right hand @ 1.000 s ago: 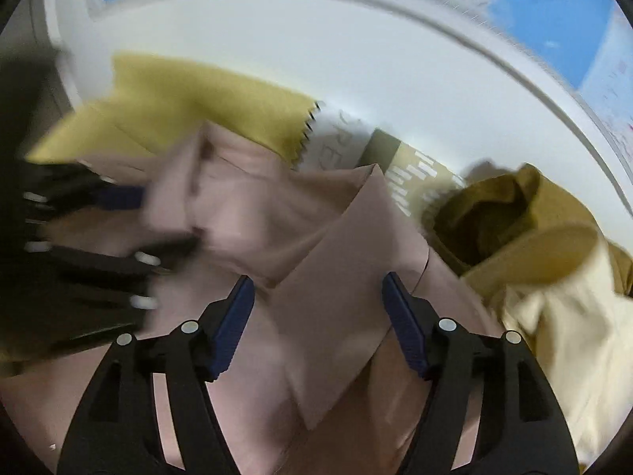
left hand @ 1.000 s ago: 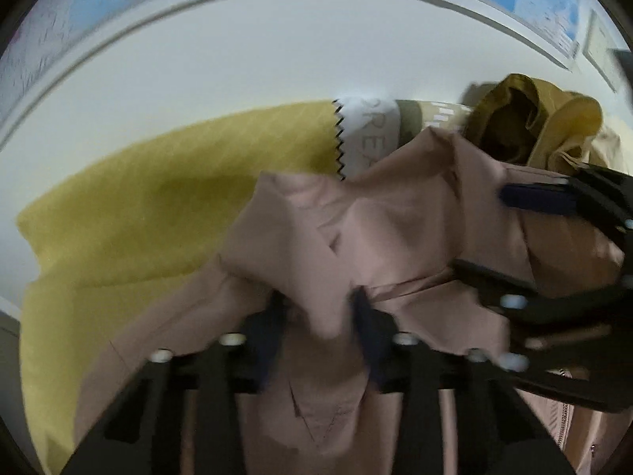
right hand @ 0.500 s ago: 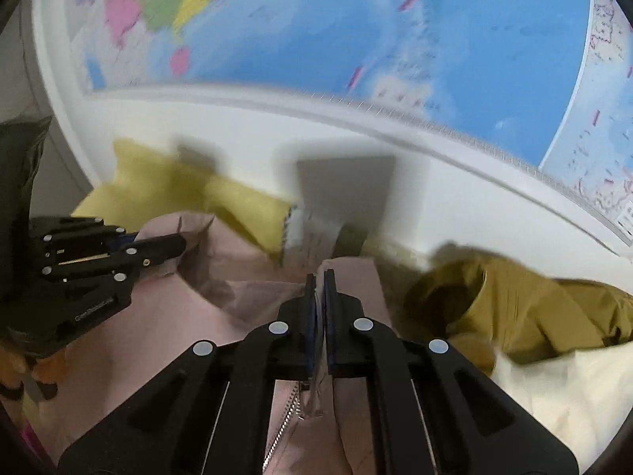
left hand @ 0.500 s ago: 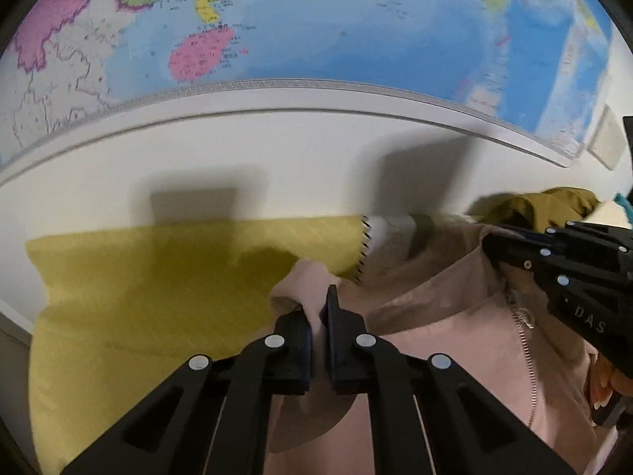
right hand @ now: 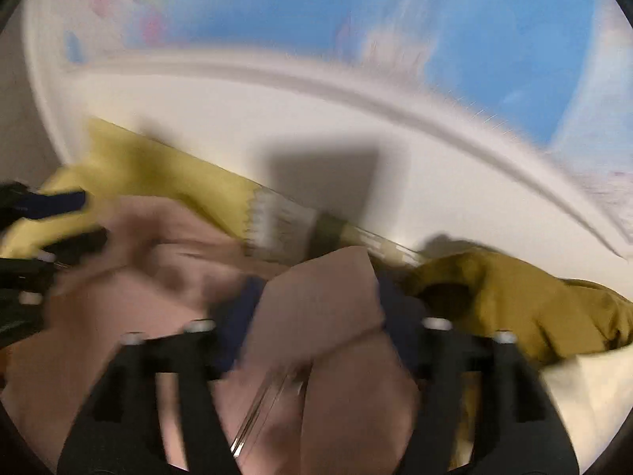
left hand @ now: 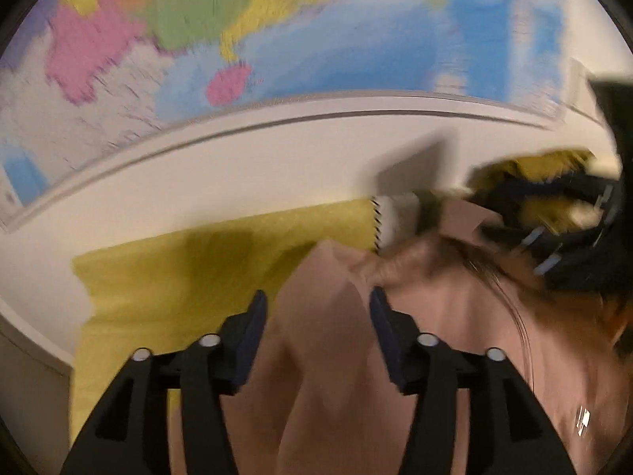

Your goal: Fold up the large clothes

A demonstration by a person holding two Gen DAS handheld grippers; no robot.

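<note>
Both views are smeared by motion blur, so fine detail is hard to make out. In the left wrist view the left gripper (left hand: 316,308) has its jaws apart and opening; a fold of the pink garment (left hand: 435,336) rises between the blue pads, but the pads stand clear of it on both sides. The garment's near part runs out of the bottom of the view, and its zipper shows only as a thin blurred line to the right. The right gripper (left hand: 526,213) enters from the right edge as a dark streaked shape, its outline too blurred to read there.

In the right wrist view the right gripper (right hand: 312,308) is also opening — a pointed flap of the pink garment (right hand: 316,297) stands between the fingers. The cloth hides part of the right-hand pad, and whether it brushes either pad I cannot tell. The left gripper (right hand: 59,217) is cut off at the left edge.

Under the garment lies a yellow cloth (left hand: 190,277), its far edge straight, its left edge near the white table's (left hand: 237,182) rim. A label (right hand: 285,221) with a zigzag edge lies just beyond the pink flap. An olive garment (right hand: 514,297) is bunched to the right, a cream one (right hand: 573,396) nearer, cut off by the frame. Beyond the cloth a bare strip of table runs to the wall map (left hand: 356,39).
</note>
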